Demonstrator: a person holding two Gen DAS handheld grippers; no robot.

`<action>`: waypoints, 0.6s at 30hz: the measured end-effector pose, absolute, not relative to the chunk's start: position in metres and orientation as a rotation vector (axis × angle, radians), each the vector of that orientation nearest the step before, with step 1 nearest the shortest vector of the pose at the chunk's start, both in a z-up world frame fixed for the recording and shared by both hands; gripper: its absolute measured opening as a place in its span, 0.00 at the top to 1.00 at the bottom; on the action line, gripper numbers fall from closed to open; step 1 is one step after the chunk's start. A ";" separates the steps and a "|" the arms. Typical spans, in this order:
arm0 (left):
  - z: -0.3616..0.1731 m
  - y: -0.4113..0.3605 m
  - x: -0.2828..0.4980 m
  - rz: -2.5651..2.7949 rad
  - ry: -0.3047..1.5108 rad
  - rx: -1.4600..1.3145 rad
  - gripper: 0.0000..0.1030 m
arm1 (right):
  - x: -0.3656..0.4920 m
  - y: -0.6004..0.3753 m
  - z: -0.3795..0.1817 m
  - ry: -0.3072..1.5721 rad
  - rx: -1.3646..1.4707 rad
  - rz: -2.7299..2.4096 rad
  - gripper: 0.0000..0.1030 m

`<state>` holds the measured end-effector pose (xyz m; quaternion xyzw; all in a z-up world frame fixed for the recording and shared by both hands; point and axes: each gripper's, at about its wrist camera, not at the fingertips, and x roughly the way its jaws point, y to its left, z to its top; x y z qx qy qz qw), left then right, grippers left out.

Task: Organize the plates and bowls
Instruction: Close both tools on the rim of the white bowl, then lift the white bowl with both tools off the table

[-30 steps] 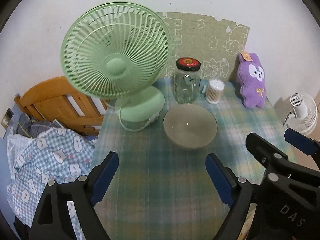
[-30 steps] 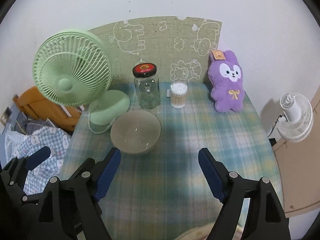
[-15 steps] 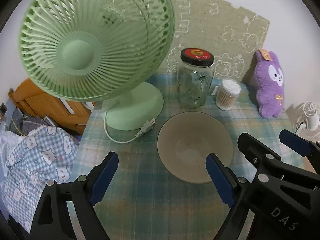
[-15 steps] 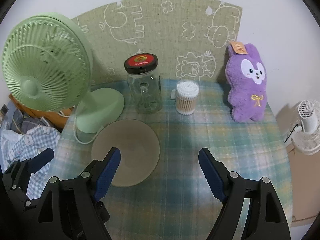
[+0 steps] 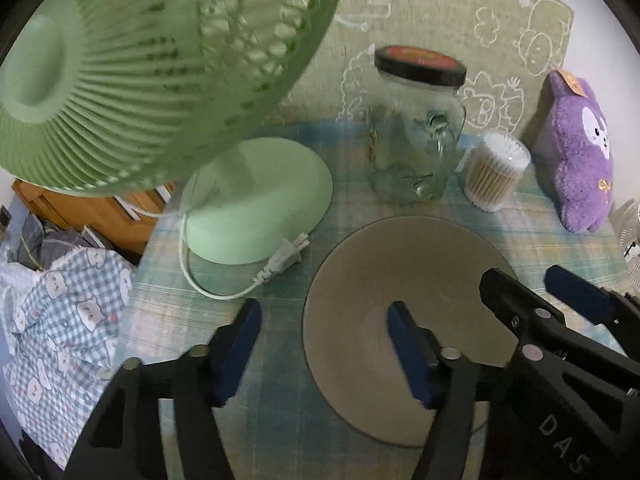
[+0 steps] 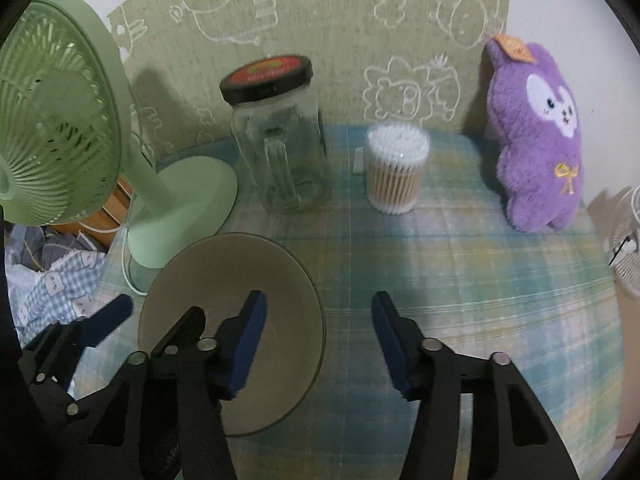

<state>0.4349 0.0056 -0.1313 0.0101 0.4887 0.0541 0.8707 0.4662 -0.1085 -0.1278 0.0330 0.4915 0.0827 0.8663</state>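
A grey-brown bowl (image 5: 404,264) stands on the plaid tablecloth, and shows in the right wrist view too (image 6: 224,272). My left gripper (image 5: 324,348) is open and straddles the bowl's left rim, with its right finger over the bowl's inside and its left finger outside. My right gripper (image 6: 316,332) is open and straddles the bowl's right rim, with its left finger over the bowl and its right finger over the cloth. Neither holds anything.
A green desk fan (image 5: 160,40) with a loose plug cord (image 5: 280,264) stands left of the bowl. Behind it are a glass jar (image 6: 280,148), a cotton swab tub (image 6: 396,168) and a purple plush (image 6: 536,136). A white fan (image 6: 628,240) is off the table's right edge.
Both grippers have moved forward and down to the bowl, which now lies between their fingers at each side. Both stay open.
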 end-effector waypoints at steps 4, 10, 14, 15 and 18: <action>-0.140 0.006 0.440 0.128 1.036 0.024 0.54 | 0.471 -0.107 -0.137 1.048 0.080 0.180 0.66; -0.145 0.004 0.445 0.124 1.043 0.025 0.74 | 0.475 -0.103 -0.141 1.055 0.081 0.184 0.85; -0.147 0.004 0.447 0.140 1.038 0.033 0.80 | 0.476 -0.100 -0.141 1.053 0.073 0.172 0.85; -0.146 0.005 0.446 0.145 1.037 0.035 0.81 | 0.475 -0.100 -0.141 1.053 0.071 0.170 0.85; -0.146 0.005 0.446 0.153 1.041 0.034 0.81 | 0.475 -0.099 -0.140 1.059 0.068 0.163 0.85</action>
